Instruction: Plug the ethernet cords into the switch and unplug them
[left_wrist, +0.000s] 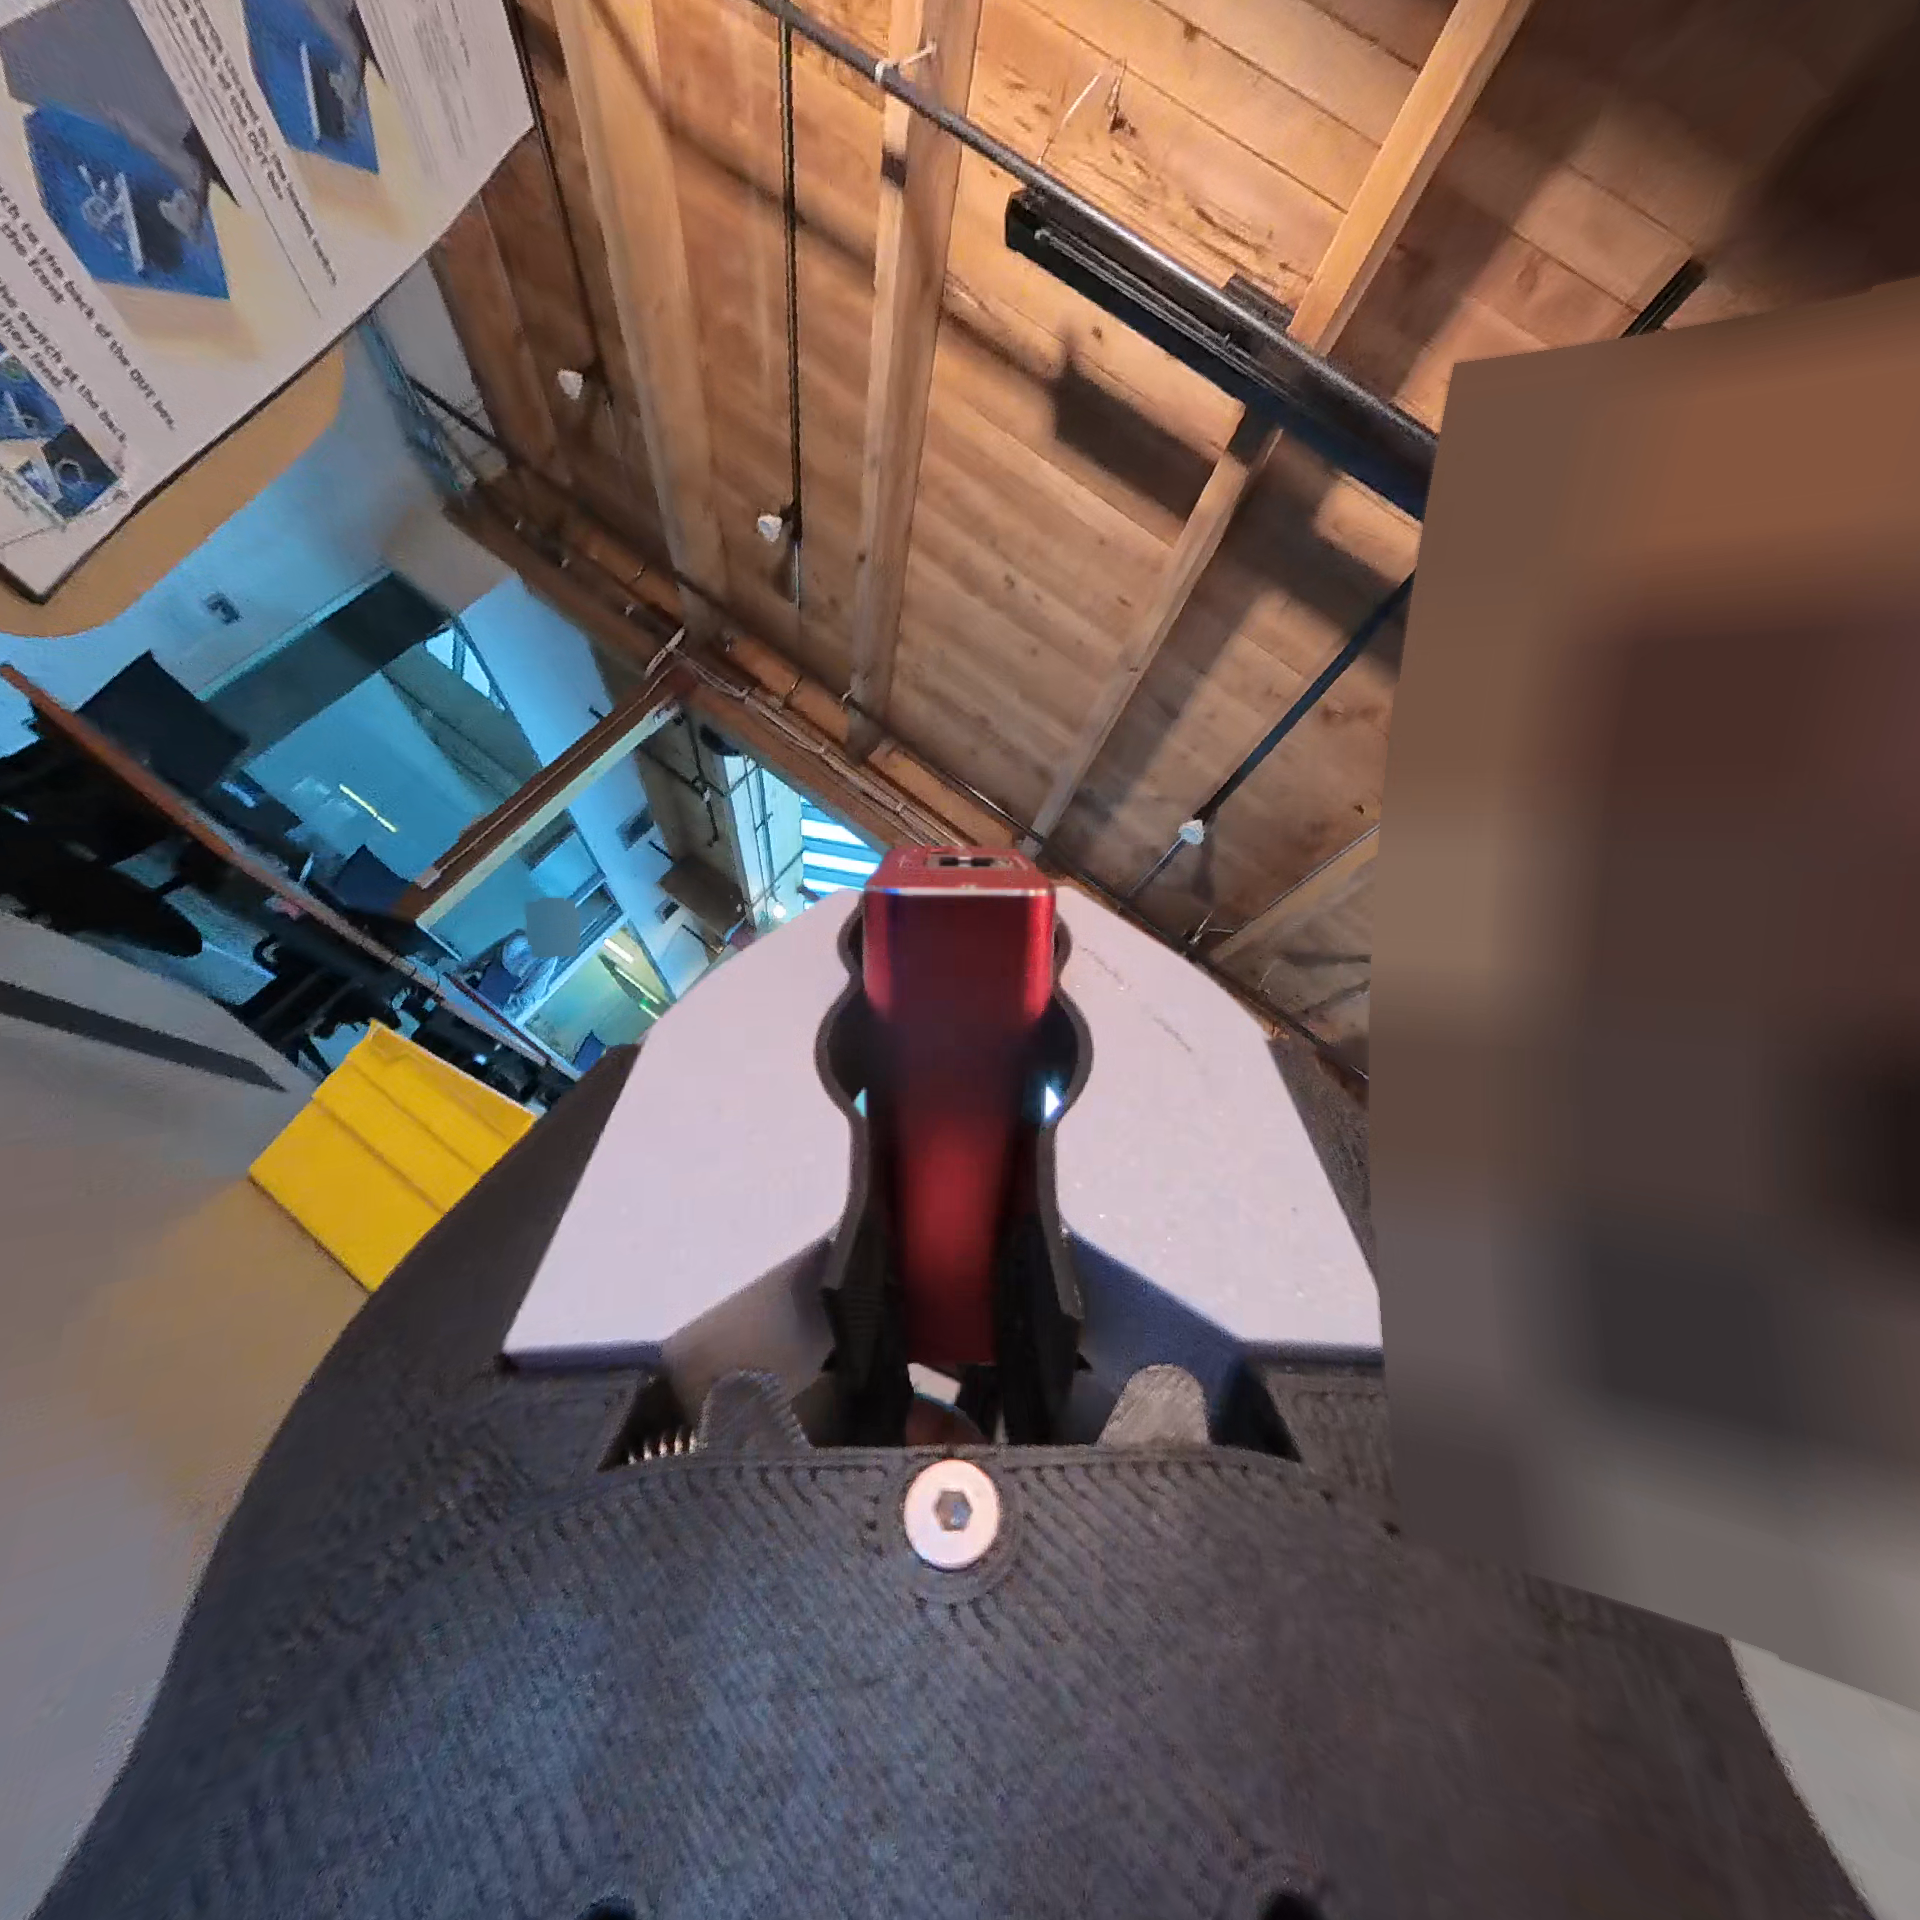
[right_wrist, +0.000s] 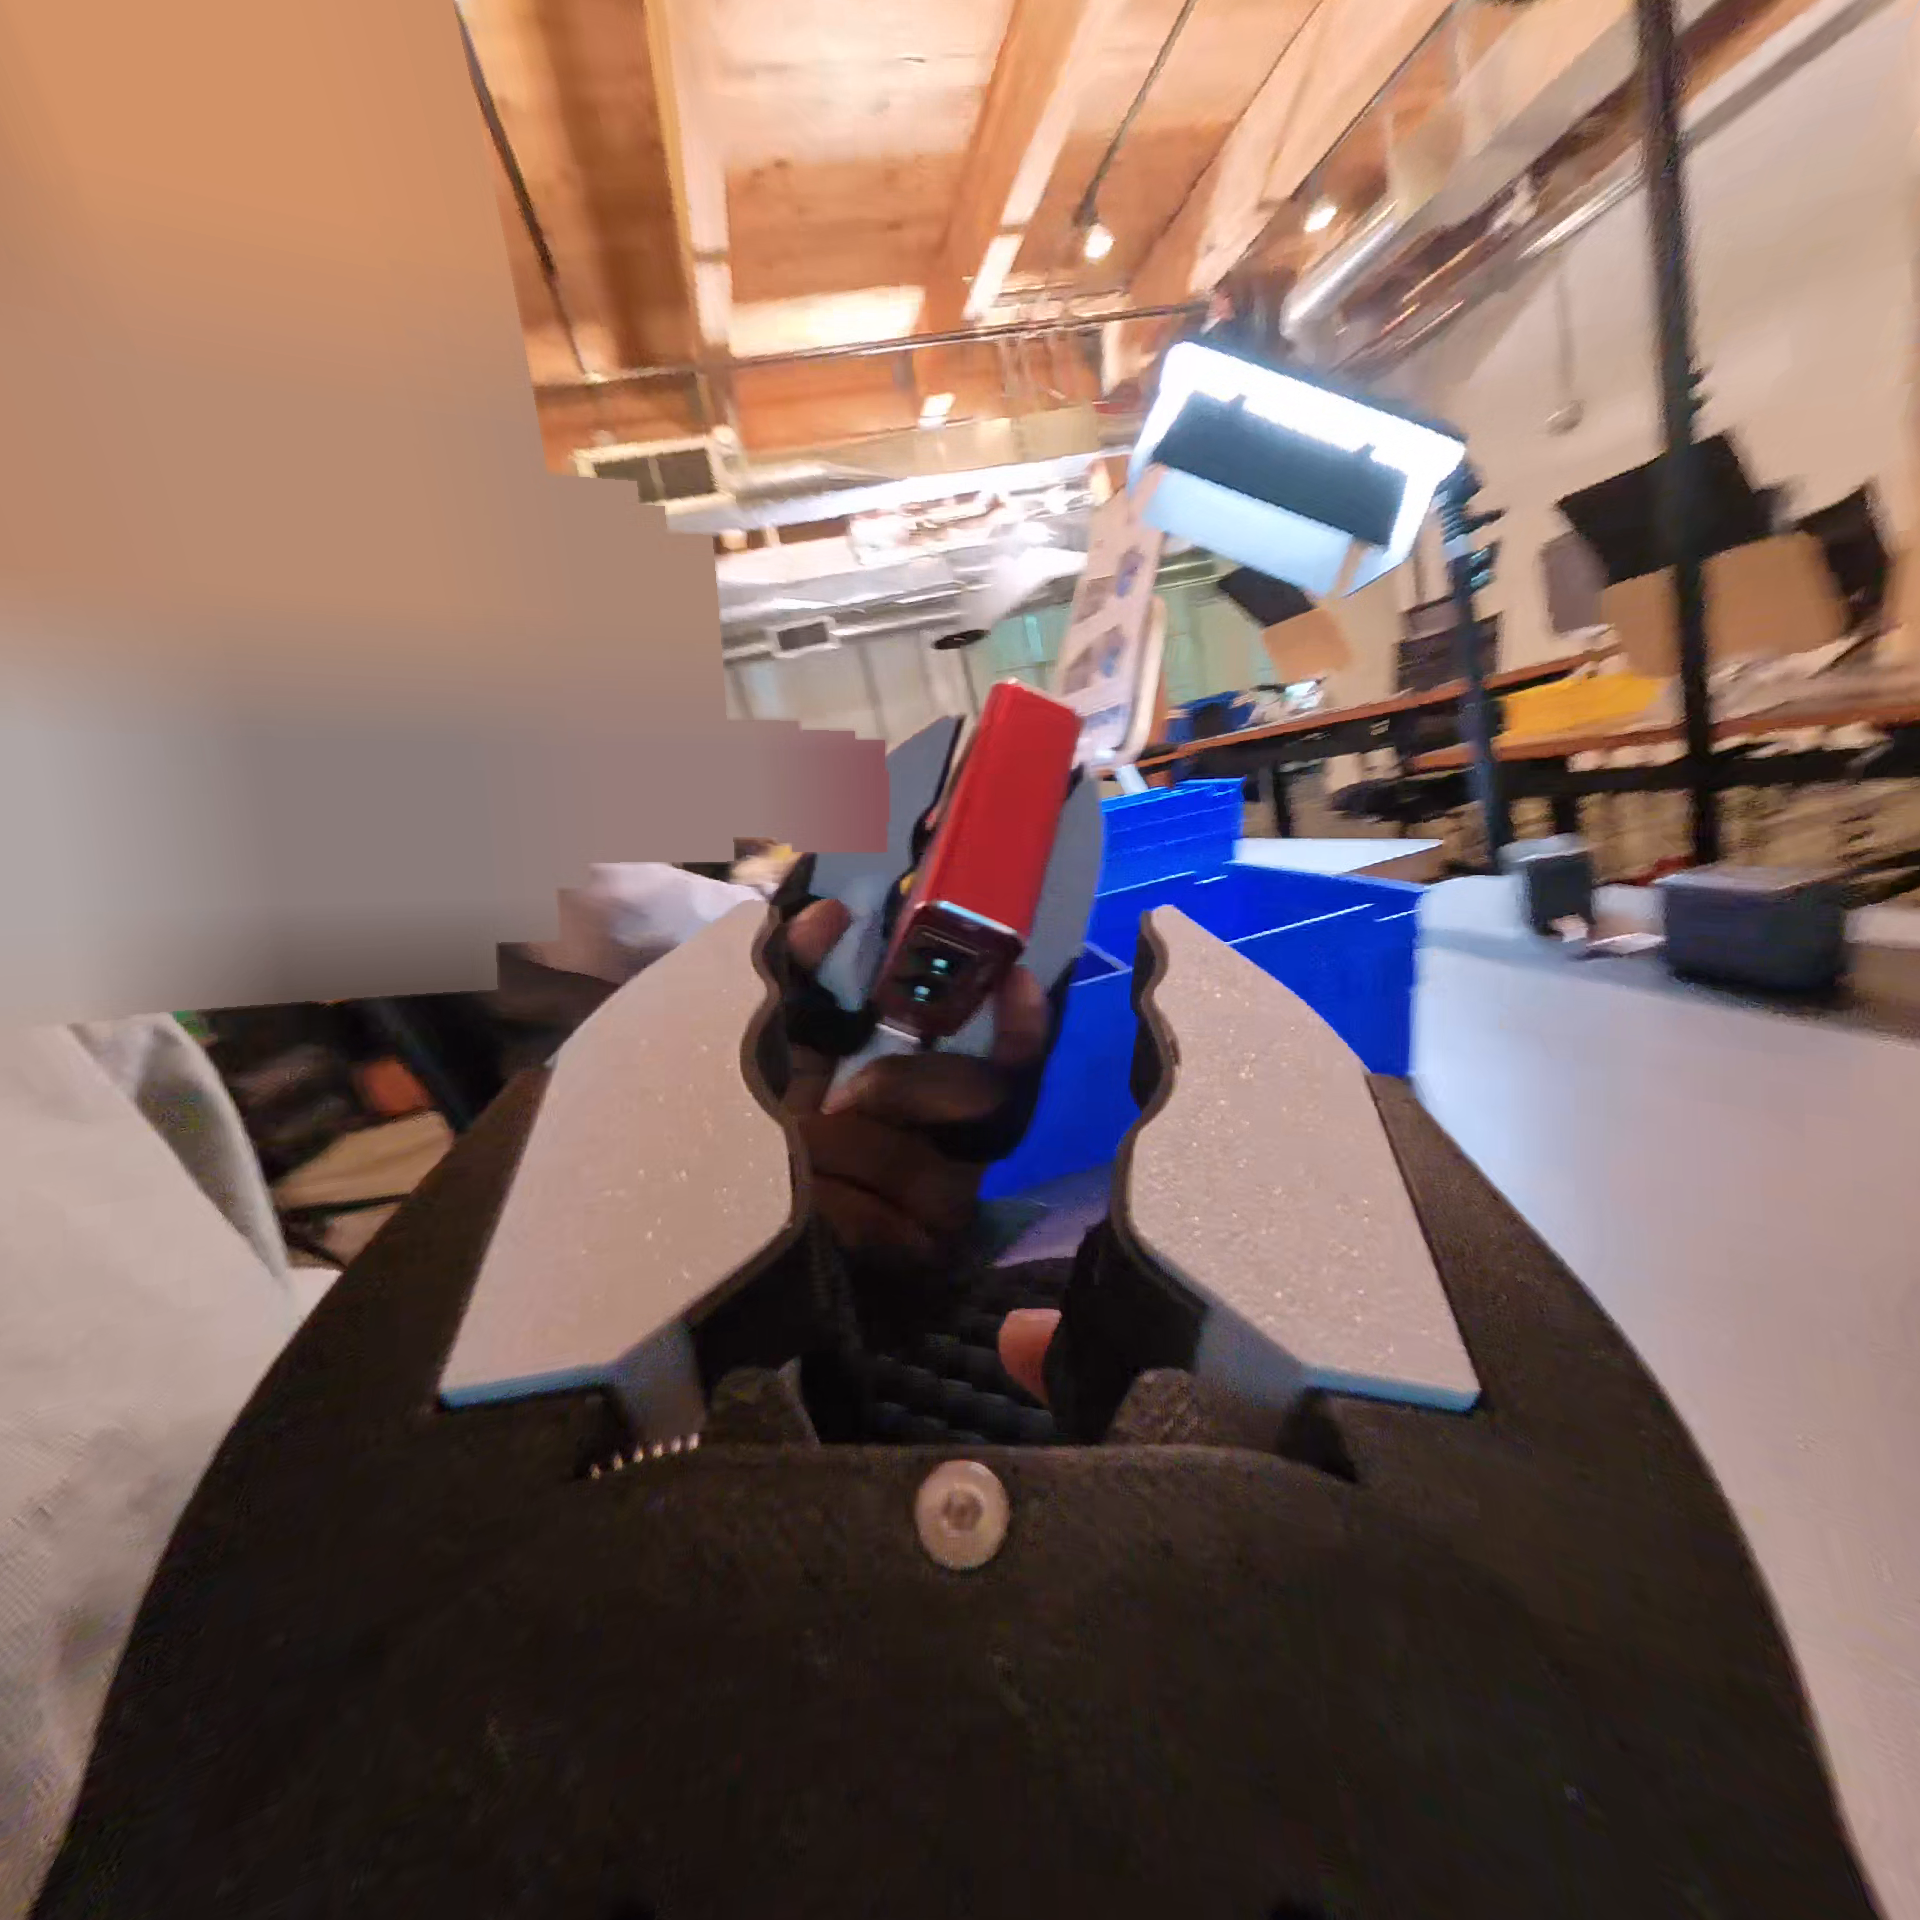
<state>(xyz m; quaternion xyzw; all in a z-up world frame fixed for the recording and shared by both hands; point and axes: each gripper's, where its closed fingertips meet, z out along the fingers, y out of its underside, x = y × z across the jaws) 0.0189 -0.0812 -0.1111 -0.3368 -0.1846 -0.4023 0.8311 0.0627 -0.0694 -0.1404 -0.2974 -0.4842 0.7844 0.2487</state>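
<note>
- Left gripper (left_wrist: 958, 1039), grey foam-faced pads on a black printed body: clamped on a small red anodised metal box with rounded edges (left_wrist: 956, 1091), presumably the switch. Its long axis runs along the fingers; one end, with a silver rim and a dark port, sticks out past the tips toward the wooden plank ceiling (left_wrist: 1039, 416).
- Right gripper (right_wrist: 956, 997): jaws apart, nothing between them.
- Right wrist view: the red box (right_wrist: 997, 831) lies straight ahead of the empty jaws, tilted, near port end facing this camera. The gloved hand (right_wrist: 914, 1122) holding the left gripper sits just below it.
- Key relation (judgement): the box's port end points at the right gripper, so a cord would enter along the long axis.
- No ethernet cords visible in either view; plugging not yet begun.
- Blue plastic bins (right_wrist: 1247, 914) stand behind, beside a white tabletop (right_wrist: 1610, 1143).
</note>
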